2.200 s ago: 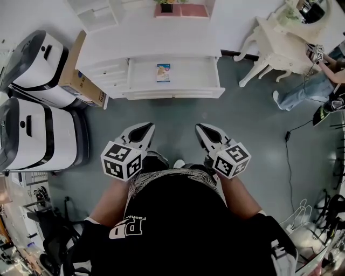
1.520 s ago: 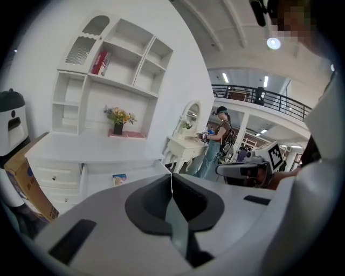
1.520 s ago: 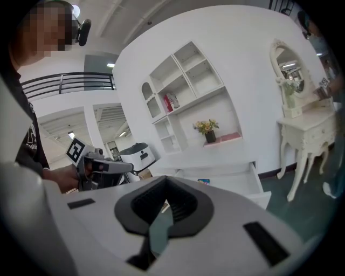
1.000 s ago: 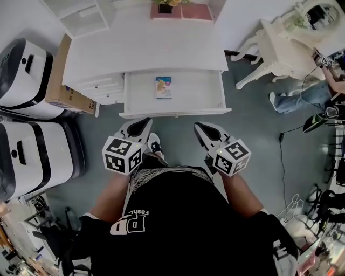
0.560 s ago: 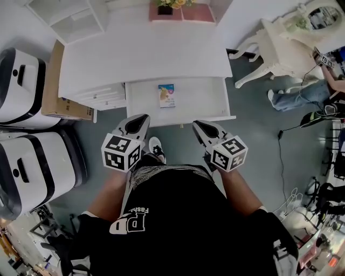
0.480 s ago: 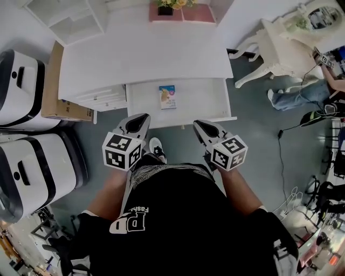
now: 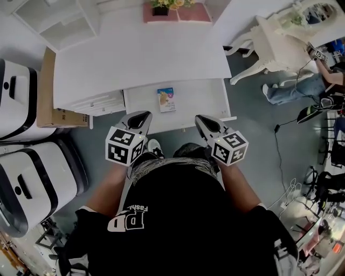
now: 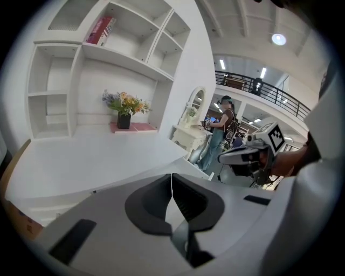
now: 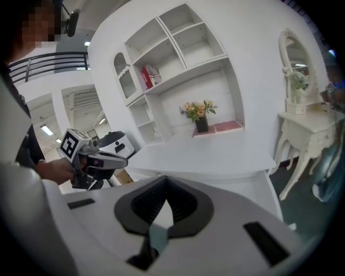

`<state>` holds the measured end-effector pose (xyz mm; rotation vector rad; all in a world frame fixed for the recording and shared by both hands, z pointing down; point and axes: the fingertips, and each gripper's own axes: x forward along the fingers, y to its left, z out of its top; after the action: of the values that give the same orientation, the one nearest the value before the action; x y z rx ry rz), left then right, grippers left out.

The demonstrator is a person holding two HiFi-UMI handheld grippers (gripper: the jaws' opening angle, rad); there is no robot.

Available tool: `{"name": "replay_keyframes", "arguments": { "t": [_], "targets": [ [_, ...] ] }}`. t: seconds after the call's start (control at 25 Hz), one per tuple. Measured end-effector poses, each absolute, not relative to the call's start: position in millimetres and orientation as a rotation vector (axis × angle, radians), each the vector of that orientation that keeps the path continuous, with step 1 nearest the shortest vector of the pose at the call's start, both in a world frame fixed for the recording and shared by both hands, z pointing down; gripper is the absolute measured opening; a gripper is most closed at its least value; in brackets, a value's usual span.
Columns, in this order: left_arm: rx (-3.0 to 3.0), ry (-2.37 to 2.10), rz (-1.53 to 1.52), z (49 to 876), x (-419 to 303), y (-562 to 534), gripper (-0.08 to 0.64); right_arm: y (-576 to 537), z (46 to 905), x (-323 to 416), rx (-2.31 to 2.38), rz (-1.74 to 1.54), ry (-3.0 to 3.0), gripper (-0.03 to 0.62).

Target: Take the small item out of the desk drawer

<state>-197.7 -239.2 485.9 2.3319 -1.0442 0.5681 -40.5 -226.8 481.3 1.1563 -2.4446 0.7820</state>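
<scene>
The small item [image 7: 166, 100], a flat printed packet, lies in the open white drawer [image 7: 200, 100] under the desk top [image 7: 140, 54]. My left gripper [image 7: 141, 115] hangs at the drawer's front edge, left of the packet, jaws shut and empty. My right gripper [image 7: 202, 119] is at the same edge, right of the packet, also shut and empty. In the left gripper view the pads of my left gripper [image 8: 172, 186] meet along one line, and the right gripper [image 8: 253, 156] shows beside it. The right gripper view shows my right gripper [image 9: 165, 197] shut, with the left gripper [image 9: 94, 160] to its side.
White appliances [image 7: 24, 161] and a cardboard box [image 7: 51, 105] stand left of the desk. A potted flower [image 7: 160, 6] sits at the desk's back, below wall shelves [image 9: 161, 70]. An ornate white dressing table [image 7: 280, 38] and a person [image 7: 310, 81] are at the right.
The desk and drawer have come nearer in the head view. Both grippers have moved forward to the drawer's front edge. Their jaws have stayed shut.
</scene>
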Motion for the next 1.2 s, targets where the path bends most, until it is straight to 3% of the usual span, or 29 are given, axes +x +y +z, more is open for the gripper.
{"name": "replay_keyframes", "arguments": {
  "t": [0.72,1.2],
  "targets": [
    [2.233,-1.151,0.61,505.0,-156.1,-281.0,0.017,-279.6,473.0,-11.5,0.967,0.73,-2.523,0.009],
    [2.088,-1.294,0.73,565.4,-144.6,-323.3,0.017,-309.7,489.3,30.6,0.9,0.785,-2.547,0.009]
  ]
}}
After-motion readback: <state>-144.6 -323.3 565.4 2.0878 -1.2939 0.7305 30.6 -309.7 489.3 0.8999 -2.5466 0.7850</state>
